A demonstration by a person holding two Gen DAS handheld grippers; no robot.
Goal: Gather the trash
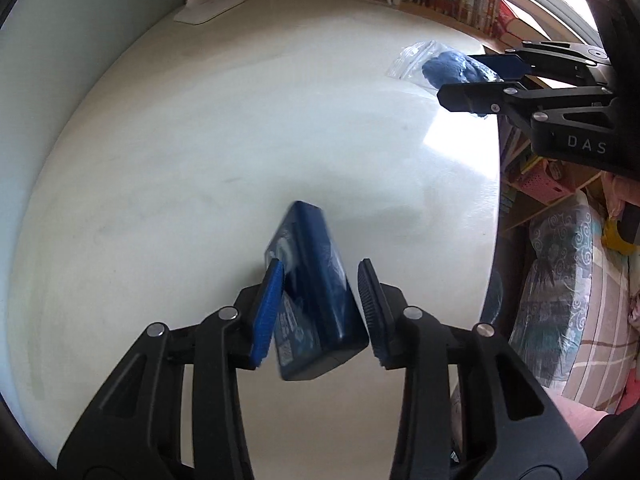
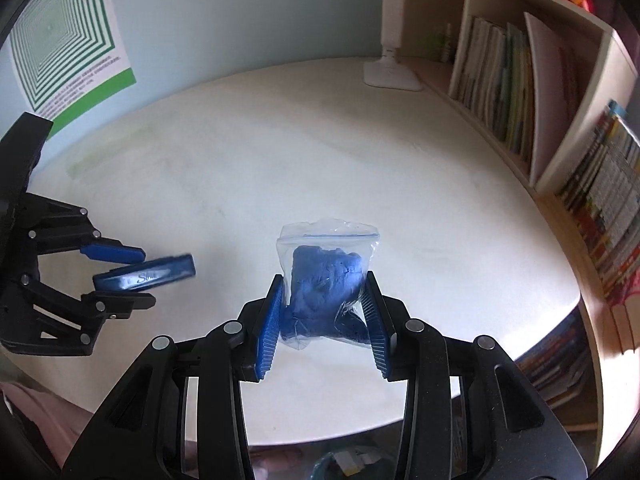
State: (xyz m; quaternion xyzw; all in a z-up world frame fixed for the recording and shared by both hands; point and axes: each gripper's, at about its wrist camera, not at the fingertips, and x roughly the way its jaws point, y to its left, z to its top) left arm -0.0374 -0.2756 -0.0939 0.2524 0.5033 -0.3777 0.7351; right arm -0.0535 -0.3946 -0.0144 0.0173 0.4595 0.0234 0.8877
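Observation:
A flat dark blue box (image 1: 316,292) sits tilted between the pads of my left gripper (image 1: 320,312), above the white table (image 1: 240,128). The left pad touches it, while a gap shows at the right pad. It looks loose and blurred. My right gripper (image 2: 324,312) is shut on a clear zip bag of blue clay (image 2: 326,280) and holds it above the table. In the left wrist view the bag (image 1: 444,66) and right gripper (image 1: 476,82) are at the upper right. In the right wrist view the box (image 2: 146,276) and left gripper (image 2: 132,276) are at the left.
A white lamp base (image 2: 392,74) stands at the back of the table. Bookshelves full of books (image 2: 504,92) line the right side. A green striped poster (image 2: 68,40) hangs on the wall. Patterned bedding (image 1: 560,292) lies beyond the table's right edge.

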